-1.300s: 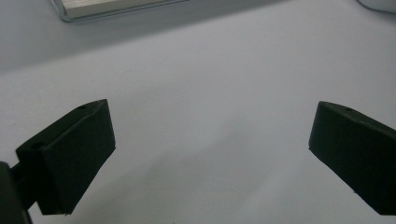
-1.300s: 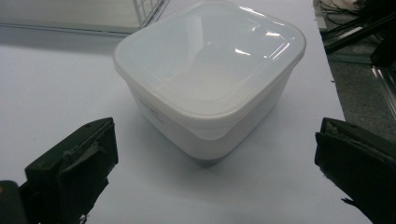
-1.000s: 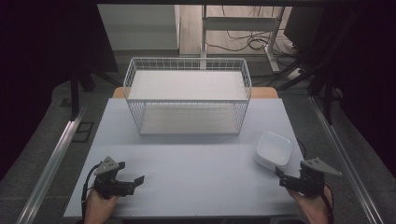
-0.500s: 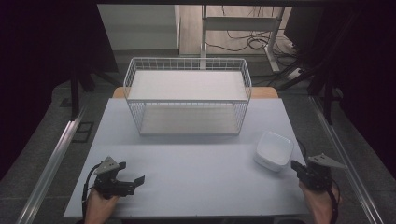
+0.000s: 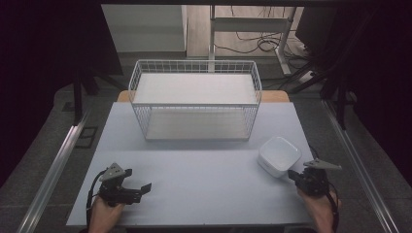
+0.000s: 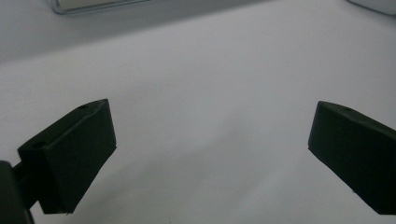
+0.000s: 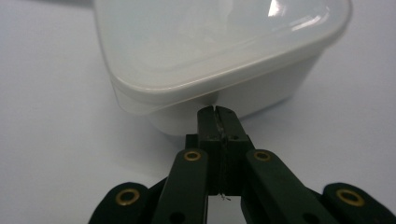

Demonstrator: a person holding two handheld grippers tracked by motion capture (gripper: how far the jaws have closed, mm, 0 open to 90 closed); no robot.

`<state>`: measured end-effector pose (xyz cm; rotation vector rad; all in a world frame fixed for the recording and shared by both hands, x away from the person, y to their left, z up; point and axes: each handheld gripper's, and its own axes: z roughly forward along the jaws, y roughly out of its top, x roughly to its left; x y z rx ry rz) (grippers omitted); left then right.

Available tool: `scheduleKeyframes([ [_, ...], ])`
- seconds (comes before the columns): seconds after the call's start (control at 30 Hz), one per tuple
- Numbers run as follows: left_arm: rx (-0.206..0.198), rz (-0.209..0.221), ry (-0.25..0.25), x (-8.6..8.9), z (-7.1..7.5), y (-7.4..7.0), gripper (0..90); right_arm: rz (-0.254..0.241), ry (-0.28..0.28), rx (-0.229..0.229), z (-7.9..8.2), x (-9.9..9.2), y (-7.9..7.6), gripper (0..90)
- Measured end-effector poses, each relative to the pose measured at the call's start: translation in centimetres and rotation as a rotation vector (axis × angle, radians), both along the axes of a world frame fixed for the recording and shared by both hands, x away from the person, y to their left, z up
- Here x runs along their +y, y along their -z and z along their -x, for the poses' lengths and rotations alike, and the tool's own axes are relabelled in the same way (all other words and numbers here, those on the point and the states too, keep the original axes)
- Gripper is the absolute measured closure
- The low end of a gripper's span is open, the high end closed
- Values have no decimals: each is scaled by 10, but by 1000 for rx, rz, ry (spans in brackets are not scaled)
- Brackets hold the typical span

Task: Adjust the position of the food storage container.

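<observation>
Right gripper (image 7: 216,109) moved forward, fingers closed, tips near container (image 7: 219,51); left gripper (image 6: 210,140) unmoved, open.

Glossy white plastic container (image 7: 219,51), matt pale table (image 5: 204,194), wire basket (image 5: 194,99)

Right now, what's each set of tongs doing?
Left tongs: open, empty, over the table.
Right tongs: closed, empty, tips at the white box.

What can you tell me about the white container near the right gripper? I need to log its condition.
The white container is a squarish tub with rounded corners, of smooth translucent plastic by its look, closed by a fitted lid whose rim overhangs the wall. It sits upright on the table, near its right edge, in front of the wire basket. The right gripper, jaws shut, has its tips at the wall under the rim; contact is uncertain.
</observation>
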<state>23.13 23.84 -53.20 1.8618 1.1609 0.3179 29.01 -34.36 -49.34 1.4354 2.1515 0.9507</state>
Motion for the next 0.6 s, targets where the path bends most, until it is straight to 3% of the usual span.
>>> scheduleKeyframes([
  [0.13,1,2,0,0,0,0,8,-24,-25,9,-5,16,1,890],
  [0.2,1,0,4,0,0,0,8,-58,-62,37,-9,27,3,885],
  [0.37,1,1,2,1,1,-1,13,-56,-94,49,-7,38,0,884],
  [0.4,1,3,0,1,1,-1,13,-55,-77,37,-6,34,-3,884],
  [0.5,4,-3,3,0,1,0,16,-18,51,-11,-5,2,-13,891],
  [0.6,5,-13,8,-1,0,0,17,-39,116,-38,-10,-19,-18,891],
])
